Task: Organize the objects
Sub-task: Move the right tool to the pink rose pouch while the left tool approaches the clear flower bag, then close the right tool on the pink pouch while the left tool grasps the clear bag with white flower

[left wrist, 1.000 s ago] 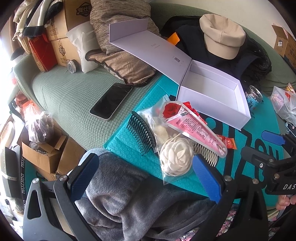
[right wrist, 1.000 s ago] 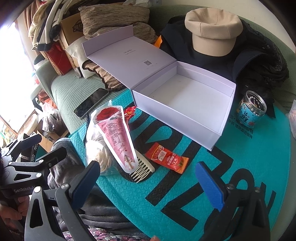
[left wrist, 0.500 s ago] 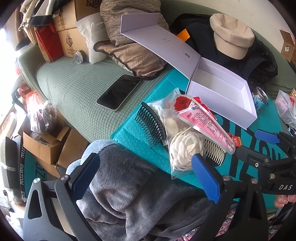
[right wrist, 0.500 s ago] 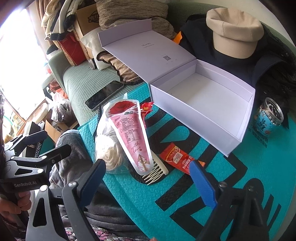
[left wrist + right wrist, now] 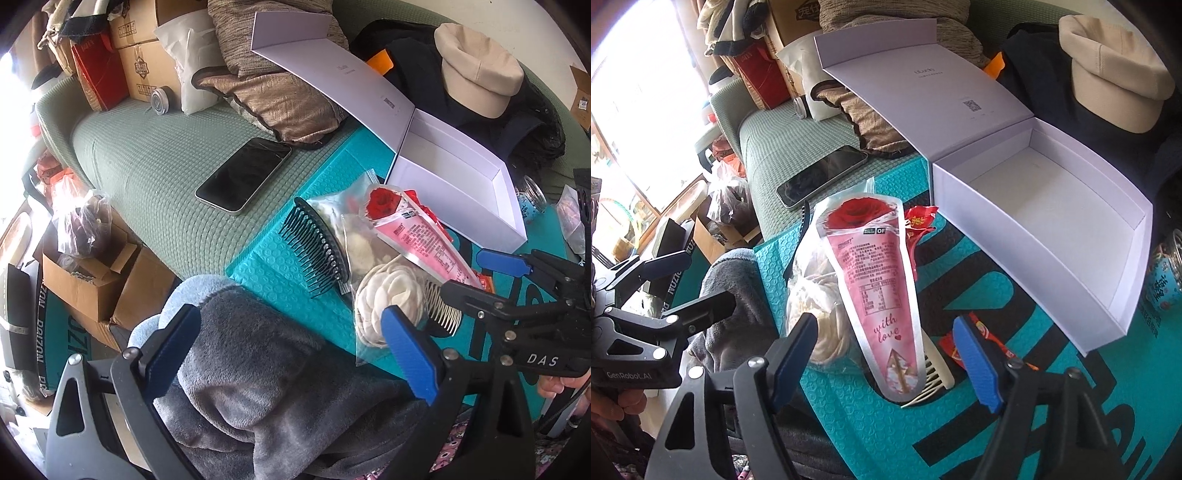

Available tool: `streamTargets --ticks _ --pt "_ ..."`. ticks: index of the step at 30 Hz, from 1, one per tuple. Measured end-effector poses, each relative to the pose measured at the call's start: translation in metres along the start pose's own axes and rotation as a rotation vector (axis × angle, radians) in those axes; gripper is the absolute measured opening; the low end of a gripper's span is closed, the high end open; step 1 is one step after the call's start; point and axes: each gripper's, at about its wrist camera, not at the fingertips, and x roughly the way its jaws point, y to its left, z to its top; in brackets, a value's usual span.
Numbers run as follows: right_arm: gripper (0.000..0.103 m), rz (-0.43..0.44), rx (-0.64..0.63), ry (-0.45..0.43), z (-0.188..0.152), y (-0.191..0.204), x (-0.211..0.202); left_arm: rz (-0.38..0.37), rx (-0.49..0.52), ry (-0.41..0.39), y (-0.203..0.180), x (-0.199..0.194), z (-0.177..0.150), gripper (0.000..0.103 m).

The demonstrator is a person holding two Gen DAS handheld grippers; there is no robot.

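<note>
An open white box point(image 5: 1049, 206) point(image 5: 454, 184) with its lid folded back stands on the teal mat point(image 5: 960, 424). In front of it lie a pink rose pouch point(image 5: 882, 291) point(image 5: 417, 236), a bagged white fabric flower point(image 5: 391, 299) point(image 5: 820, 325), a black comb point(image 5: 317, 247), a cream comb point(image 5: 931, 376), a red sachet point(image 5: 964, 350) and a red candy wrapper point(image 5: 916, 225). My right gripper point(image 5: 886, 354) is open and empty, its fingers on either side of the pouch's lower end. My left gripper point(image 5: 291, 350) is open and empty over a grey blanket point(image 5: 266, 398).
A black phone point(image 5: 243, 177) lies on the green cushion point(image 5: 147, 166). A beige cap point(image 5: 480, 66) on dark clothes sits behind the box. A small jar point(image 5: 1163, 273) stands right of the box. Cardboard boxes point(image 5: 85, 280) and cushions point(image 5: 280, 99) crowd the left and back.
My right gripper has moved forward and left toward the pink pouch, which now sits between its fingers. My left gripper has drifted left and back. No object has moved.
</note>
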Motion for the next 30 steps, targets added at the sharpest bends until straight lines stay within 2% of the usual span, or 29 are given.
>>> streamTargets --ticks 2,4,8,10,12,25,30 --pt "0.076 0.009 -0.015 0.011 0.002 0.000 0.005 0.001 -0.001 0.005 0.000 0.003 0.001 0.098" --pt "0.068 0.022 -0.032 0.016 0.004 0.001 0.010 -0.001 0.000 0.011 -0.001 0.005 0.001 0.098" --pt "0.060 0.031 -0.056 0.031 0.005 0.002 0.016 -0.003 0.009 0.022 -0.004 0.010 -0.001 0.098" --pt "0.049 0.036 -0.059 0.034 0.004 0.002 0.018 0.002 0.019 0.030 -0.008 0.011 -0.001 0.098" --pt "0.043 0.037 -0.067 0.030 0.003 0.002 0.018 0.005 0.030 0.029 -0.012 0.011 -0.002 0.098" --pt "0.031 0.071 -0.081 -0.067 -0.002 -0.004 -0.008 -0.076 0.074 0.037 -0.039 0.020 -0.005 0.098" --pt "0.030 0.068 -0.076 -0.095 -0.010 -0.010 -0.022 -0.110 0.075 0.050 -0.050 0.032 -0.007 0.098"
